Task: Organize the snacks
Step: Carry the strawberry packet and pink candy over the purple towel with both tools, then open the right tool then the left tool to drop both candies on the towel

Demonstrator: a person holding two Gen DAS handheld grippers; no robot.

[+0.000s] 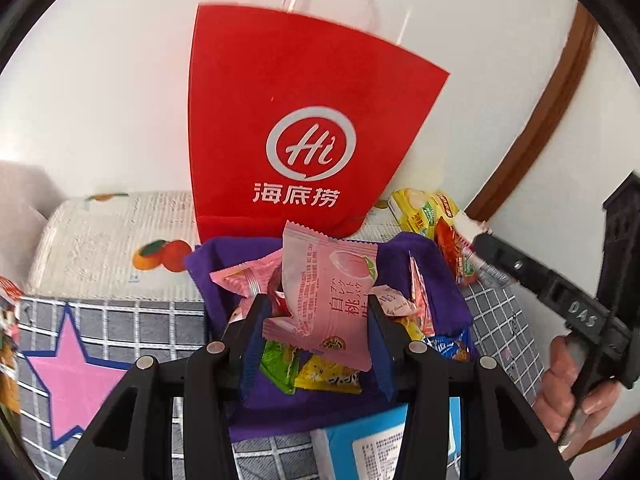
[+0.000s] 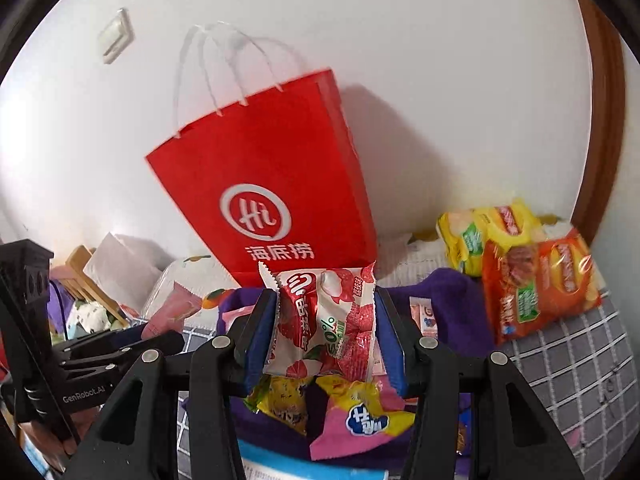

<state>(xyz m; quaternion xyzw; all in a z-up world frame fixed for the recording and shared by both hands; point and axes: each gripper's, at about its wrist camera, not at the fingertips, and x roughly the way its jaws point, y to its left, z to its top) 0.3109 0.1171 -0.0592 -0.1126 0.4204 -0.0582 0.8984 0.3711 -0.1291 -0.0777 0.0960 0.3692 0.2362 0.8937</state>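
Observation:
My left gripper (image 1: 316, 312) is shut on a pink peach snack packet (image 1: 324, 300) and holds it above a purple cloth bin (image 1: 436, 264) full of small snack packets. My right gripper (image 2: 326, 328) is shut on a red and white lychee snack packet (image 2: 324, 320) above the same purple bin (image 2: 452, 304). A red paper bag (image 1: 296, 136) with white handles stands upright behind the bin against the wall; it also shows in the right wrist view (image 2: 272, 184). The right gripper shows in the left wrist view (image 1: 520, 272) beside the bin, holding a red packet.
Yellow and orange chip bags (image 2: 524, 272) lie right of the bin, also in the left wrist view (image 1: 424, 212). A blue box (image 1: 384, 436) lies in front of the bin. The grey checked cloth (image 1: 120, 320) has a pink star. A brown door frame (image 2: 604, 160) stands at right.

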